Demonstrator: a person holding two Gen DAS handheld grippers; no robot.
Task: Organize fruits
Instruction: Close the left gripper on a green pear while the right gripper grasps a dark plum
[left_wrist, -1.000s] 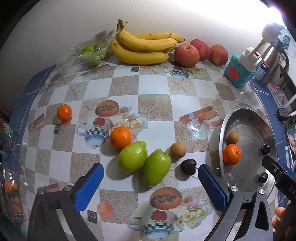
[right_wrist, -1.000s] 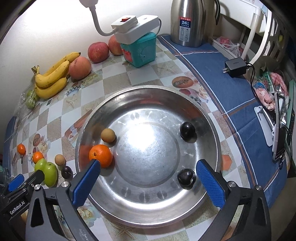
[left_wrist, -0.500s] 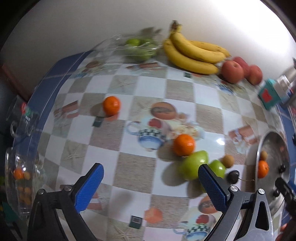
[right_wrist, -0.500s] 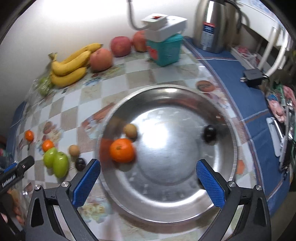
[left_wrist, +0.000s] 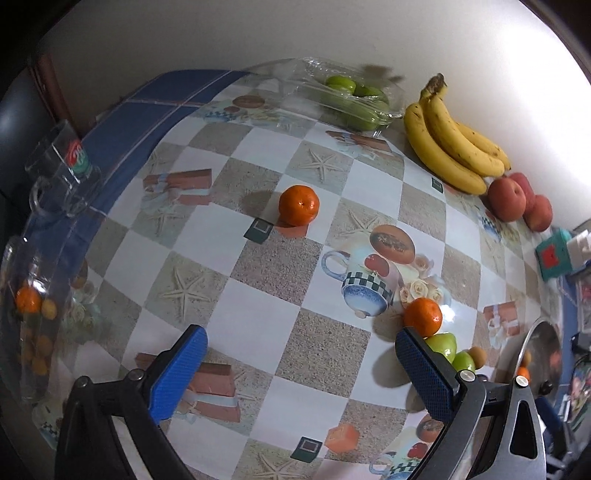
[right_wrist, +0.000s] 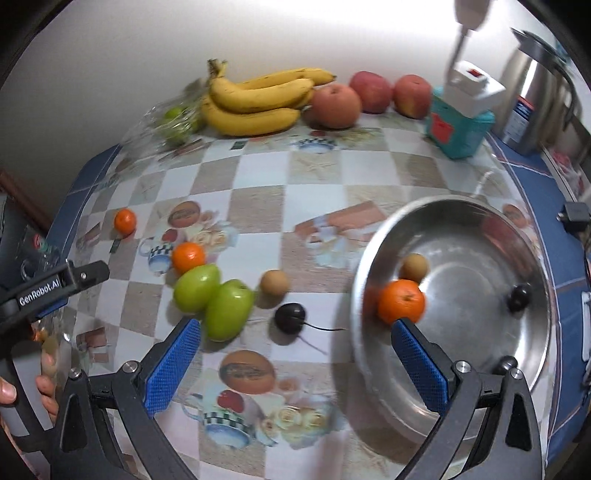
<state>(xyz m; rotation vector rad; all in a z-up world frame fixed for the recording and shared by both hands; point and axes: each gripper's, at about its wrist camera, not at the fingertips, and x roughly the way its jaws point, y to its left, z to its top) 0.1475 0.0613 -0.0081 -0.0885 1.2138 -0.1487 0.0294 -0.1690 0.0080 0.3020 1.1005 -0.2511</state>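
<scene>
The right gripper (right_wrist: 295, 354) hangs with its blue pads wide apart above a checked tablecloth (right_wrist: 317, 177). A steel bowl (right_wrist: 532, 354) at right holds an orange (right_wrist: 401, 301), a tan round fruit (right_wrist: 413, 266) and two dark ones. Two green mangoes (right_wrist: 212, 295) lie touching, a tangerine (right_wrist: 188, 256) just behind. Bananas (right_wrist: 255, 99) and apples (right_wrist: 369, 94) line the wall.

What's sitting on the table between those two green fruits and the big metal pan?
In the right wrist view, a small tan round fruit and a dark cherry with a thin stem lie between the green fruits and the metal pan.
</scene>
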